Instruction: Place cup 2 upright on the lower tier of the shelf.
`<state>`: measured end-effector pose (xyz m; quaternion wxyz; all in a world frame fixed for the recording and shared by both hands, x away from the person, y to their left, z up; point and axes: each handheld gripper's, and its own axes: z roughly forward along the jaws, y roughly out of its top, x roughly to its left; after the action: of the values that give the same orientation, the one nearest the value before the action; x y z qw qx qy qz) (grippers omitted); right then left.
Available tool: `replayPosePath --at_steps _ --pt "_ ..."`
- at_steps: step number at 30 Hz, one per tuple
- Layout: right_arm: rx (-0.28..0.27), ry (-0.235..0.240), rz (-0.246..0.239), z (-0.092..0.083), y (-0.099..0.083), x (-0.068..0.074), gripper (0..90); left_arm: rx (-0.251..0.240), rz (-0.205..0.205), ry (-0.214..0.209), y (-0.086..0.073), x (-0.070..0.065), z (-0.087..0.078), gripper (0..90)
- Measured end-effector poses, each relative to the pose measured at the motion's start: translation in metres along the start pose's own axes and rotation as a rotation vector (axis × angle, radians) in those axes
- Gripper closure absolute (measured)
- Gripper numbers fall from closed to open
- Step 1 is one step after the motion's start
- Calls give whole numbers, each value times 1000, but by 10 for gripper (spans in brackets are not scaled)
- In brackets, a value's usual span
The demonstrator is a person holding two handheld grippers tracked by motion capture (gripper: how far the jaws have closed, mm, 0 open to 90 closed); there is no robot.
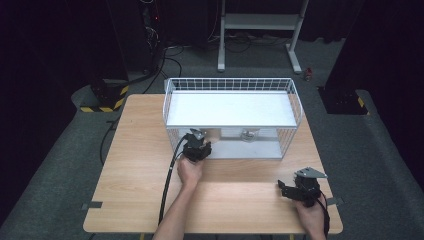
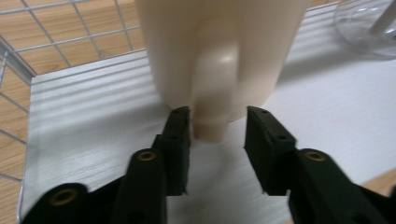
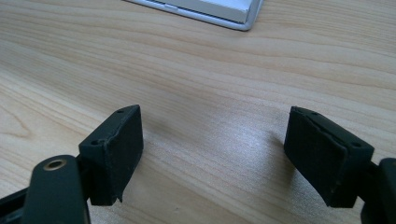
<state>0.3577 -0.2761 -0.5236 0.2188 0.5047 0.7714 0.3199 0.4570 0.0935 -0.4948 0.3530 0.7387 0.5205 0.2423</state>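
Two grippers we show: left gripper [image 2: 215, 122], jaws apart around a cream mug's handle [image 2: 215, 88]; right gripper [image 3: 212, 154], jaws wide above the wooden table [image 3: 210, 65].

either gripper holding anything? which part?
Not yet. Left gripper jaws straddle the cream mug handle, still open. Right gripper is open above bare table.
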Motion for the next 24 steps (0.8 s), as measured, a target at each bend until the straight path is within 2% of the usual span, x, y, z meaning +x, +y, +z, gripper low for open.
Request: replayPosePath --at_steps 2,4,6,7,8,9,10,12,14,24 --pt "-1 -1 -1 0 0 0 199 -8 8 2 1 0 -4 527" --pt "-1 0 -1 0 0 0 199 -15 2 -14 1 0 -7 491" --pt "-1 -1 -1 0 0 0 199 -32 9 -6 1 1 -12 457" --pt "-1 0 -1 0 0 0 199 -40 -3 -29 0 1 -15 448" --pt "-1 0 -1 0 0 0 199 -46 -4 -28 -1 1 -17 433" --pt "-1 0 0 0 0 0 199 -48 13 -22 -1 3 -20 423" --pt "0 0 -1 0 0 0 199 -51 -8 -32 -2 1 -20 404" --pt "0 0 0 0 0 0 199 -45 6 -44 -4 3 -23 381" --pt "-1 0 -1 0 0 0 199 -44 20 -48 -6 4 -25 363" --pt "0 -1 1 0 0 0 199 -58 16 -85 -10 6 -35 306"
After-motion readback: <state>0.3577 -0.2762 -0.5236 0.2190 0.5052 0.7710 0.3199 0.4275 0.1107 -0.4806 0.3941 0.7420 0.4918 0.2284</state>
